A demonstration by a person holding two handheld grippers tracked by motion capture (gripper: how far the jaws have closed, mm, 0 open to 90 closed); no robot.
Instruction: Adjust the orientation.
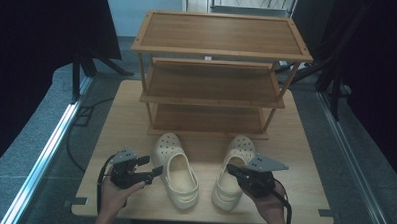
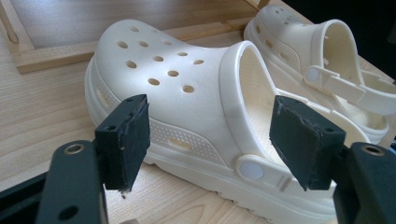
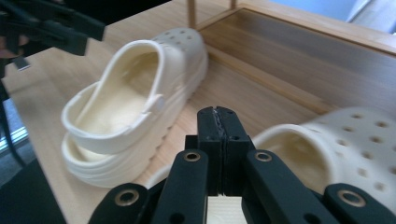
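Both hands bring my grippers to the cream clogs on the desk (image 1: 131, 114): left gripper (image 1: 151, 167) gapes wide beside the left clog (image 1: 177, 169), right gripper (image 1: 233, 169) pinches the right clog (image 1: 232, 173) at its heel rim. Likely shelving onto the rack (image 1: 215, 75); next I'd close left, lift.

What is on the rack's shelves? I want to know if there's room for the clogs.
The rack holds nothing on its top and middle shelves. The bottom shelf looks bare too, though its back is hidden under the middle one. Both clogs sit in front.
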